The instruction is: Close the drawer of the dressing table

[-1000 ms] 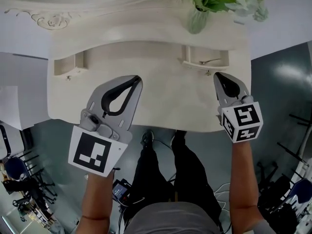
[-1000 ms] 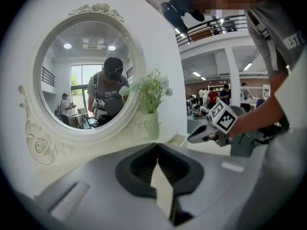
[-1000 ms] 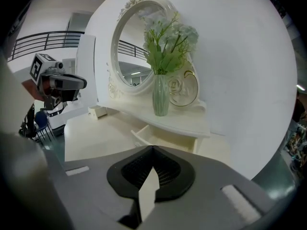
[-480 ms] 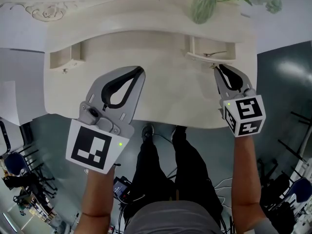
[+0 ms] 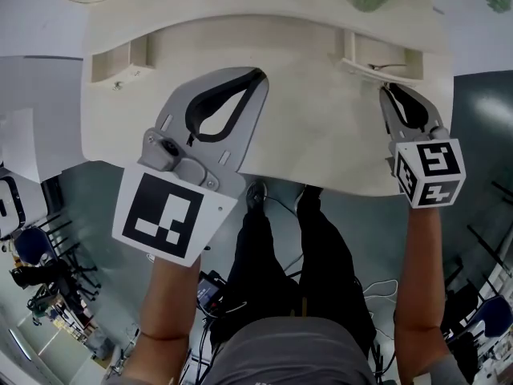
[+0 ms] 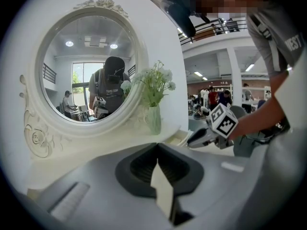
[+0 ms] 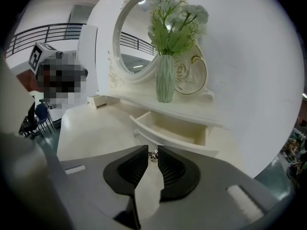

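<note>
The cream dressing table has a small drawer pulled open at its back right; it shows empty in the right gripper view. My right gripper has its tips at the drawer's front. In its own view the right gripper has its jaws drawn in on the small metal drawer knob, which sits in the narrow gap. My left gripper hovers over the table's middle with its tips touching and nothing held. The right gripper also shows in the left gripper view.
A ribbed green vase with flowers stands on the shelf above the open drawer. An oval mirror rises behind the table. A second small drawer sits at the back left. The person's legs are below the table's front edge.
Both grippers have moved forward over the table. The right gripper's tips went from short of the drawer to its knob. The left gripper stays shut.
</note>
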{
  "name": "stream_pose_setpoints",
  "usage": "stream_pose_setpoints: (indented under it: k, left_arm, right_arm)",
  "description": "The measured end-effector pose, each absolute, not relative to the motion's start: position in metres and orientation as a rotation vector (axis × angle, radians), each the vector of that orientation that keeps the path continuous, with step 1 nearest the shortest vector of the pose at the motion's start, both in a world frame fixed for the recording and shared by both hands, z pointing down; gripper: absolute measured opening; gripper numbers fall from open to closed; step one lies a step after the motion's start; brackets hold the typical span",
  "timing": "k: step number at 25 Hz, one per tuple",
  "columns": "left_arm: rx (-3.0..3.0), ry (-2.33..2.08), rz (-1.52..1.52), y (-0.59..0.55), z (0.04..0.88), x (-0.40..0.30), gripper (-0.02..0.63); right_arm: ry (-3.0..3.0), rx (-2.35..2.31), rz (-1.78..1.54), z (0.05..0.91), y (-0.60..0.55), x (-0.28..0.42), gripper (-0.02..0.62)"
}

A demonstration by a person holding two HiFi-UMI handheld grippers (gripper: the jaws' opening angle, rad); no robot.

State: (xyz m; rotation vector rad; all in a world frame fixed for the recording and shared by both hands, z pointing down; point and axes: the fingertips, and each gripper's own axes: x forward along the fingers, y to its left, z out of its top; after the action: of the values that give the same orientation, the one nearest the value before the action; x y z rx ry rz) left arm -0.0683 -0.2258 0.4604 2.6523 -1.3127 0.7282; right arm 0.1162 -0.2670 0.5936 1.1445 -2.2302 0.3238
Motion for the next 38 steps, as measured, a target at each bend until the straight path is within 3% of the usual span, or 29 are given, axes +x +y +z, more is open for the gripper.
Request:
stream_pose_setpoints:
  k: [38]
  left_arm:
    - [2.610,-1.385,0.713,-0.225,0.455,-0.104,0.005]
  right_arm:
    - [-2.183,1.229,0.268,0.593,-0.338,0.110,0.052]
